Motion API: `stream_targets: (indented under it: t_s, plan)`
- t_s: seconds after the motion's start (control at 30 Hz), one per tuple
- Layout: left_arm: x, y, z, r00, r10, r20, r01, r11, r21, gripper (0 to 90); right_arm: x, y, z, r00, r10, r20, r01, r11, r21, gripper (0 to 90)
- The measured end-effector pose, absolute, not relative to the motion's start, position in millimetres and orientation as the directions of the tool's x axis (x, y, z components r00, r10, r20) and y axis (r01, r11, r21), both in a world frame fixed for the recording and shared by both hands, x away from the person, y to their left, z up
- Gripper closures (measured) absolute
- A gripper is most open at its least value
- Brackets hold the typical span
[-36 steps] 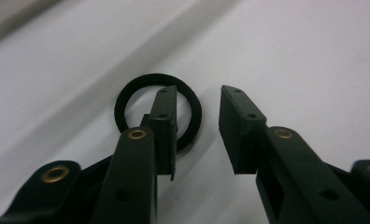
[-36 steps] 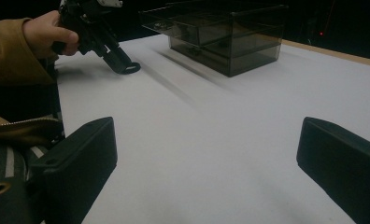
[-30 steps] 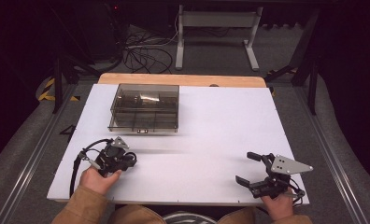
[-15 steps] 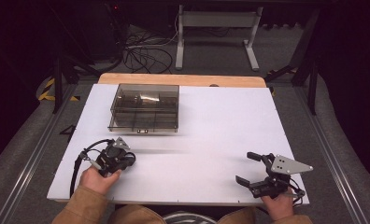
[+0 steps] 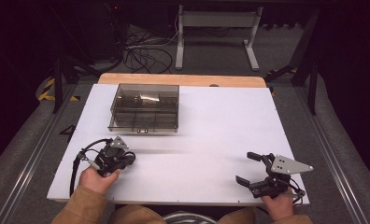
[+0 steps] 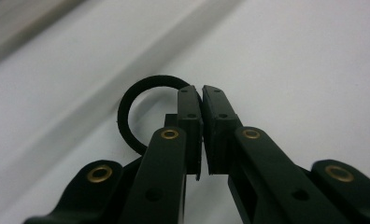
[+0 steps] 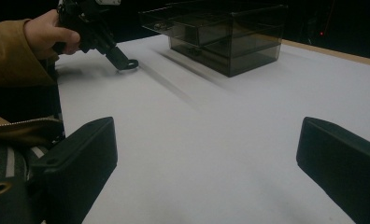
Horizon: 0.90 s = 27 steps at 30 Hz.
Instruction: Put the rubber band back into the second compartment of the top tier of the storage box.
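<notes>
A thin black rubber ring (image 6: pixel 127 109) lies on the white tabletop (image 5: pixel 220 126) near its front left. My left gripper (image 6: pixel 202 93) points down at it with its jaws pressed together, and the ring's right edge runs in between the pads. In the high view the left gripper (image 5: pixel 129 158) is held in a hand with a tan sleeve. The right gripper view shows the left gripper (image 7: pixel 124 63) and the ring (image 7: pixel 129 64) far off at the upper left. My right gripper (image 5: pixel 247 168) rests at the front right, jaws wide apart with bare table between them (image 7: pixel 206 154).
A smoky clear plastic box (image 5: pixel 145 107) with compartments stands at the back left of the table, also seen in the right gripper view (image 7: pixel 220 42). A wooden strip (image 5: pixel 183 79) edges the far side. Cables and a metal stand lie on the dark floor beyond.
</notes>
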<state>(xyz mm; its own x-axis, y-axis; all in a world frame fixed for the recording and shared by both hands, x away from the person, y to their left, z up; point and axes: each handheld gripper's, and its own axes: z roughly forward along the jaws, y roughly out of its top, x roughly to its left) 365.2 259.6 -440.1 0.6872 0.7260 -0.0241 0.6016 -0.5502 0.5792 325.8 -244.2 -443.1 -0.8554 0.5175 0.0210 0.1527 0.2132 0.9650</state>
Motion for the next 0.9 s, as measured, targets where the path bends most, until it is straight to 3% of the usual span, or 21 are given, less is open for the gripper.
stream_targets:
  t_s: [0.9]
  plan:
    - [351,277,-417,0.701,0.709,-0.081,0.513,-0.422,0.747,86.0,327,-245,-444,-0.854,0.520,0.030,0.159,0.207,0.965,5.5]
